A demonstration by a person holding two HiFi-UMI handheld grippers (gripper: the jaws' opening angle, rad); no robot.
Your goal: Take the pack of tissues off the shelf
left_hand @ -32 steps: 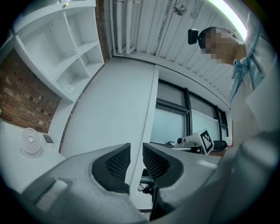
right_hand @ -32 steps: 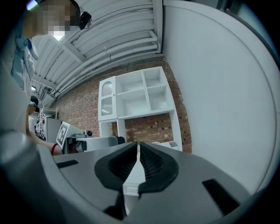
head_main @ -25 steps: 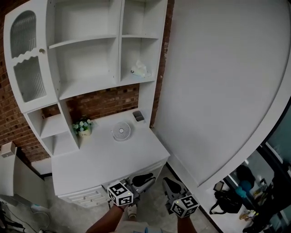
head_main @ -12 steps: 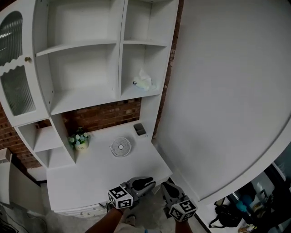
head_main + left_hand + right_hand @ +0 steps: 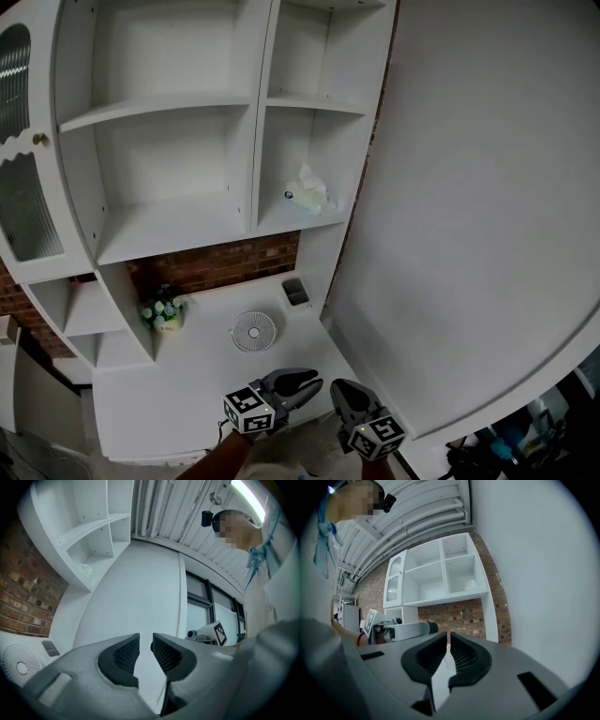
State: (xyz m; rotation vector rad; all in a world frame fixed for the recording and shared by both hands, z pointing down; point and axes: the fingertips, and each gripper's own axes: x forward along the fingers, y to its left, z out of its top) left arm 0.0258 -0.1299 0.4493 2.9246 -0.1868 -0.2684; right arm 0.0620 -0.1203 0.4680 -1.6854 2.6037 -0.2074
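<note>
The pack of tissues [image 5: 307, 192] is a crumpled whitish bundle on the lower right shelf [image 5: 281, 221] of the white shelf unit, high above the desk. It also shows small in the left gripper view [image 5: 86, 570] and the right gripper view [image 5: 469, 585]. Both grippers hang low in front of the desk, far below the pack. My left gripper [image 5: 311, 382] [image 5: 145, 637] has a narrow gap between its pads and holds nothing. My right gripper [image 5: 339, 390] [image 5: 448, 634] has its tips nearly touching, with nothing between them.
On the white desk top [image 5: 178, 398] stand a small round fan [image 5: 253, 331], a pot of flowers [image 5: 165, 309] and a dark little box [image 5: 295, 292]. A glass cabinet door [image 5: 23, 187] is at the left. A curved white wall [image 5: 487, 187] rises right of the unit.
The head view has tipped upward and drawn closer, so the shelf unit and tissues sit lower and larger in frame. Both grippers stay at the bottom, jaws unchanged.
</note>
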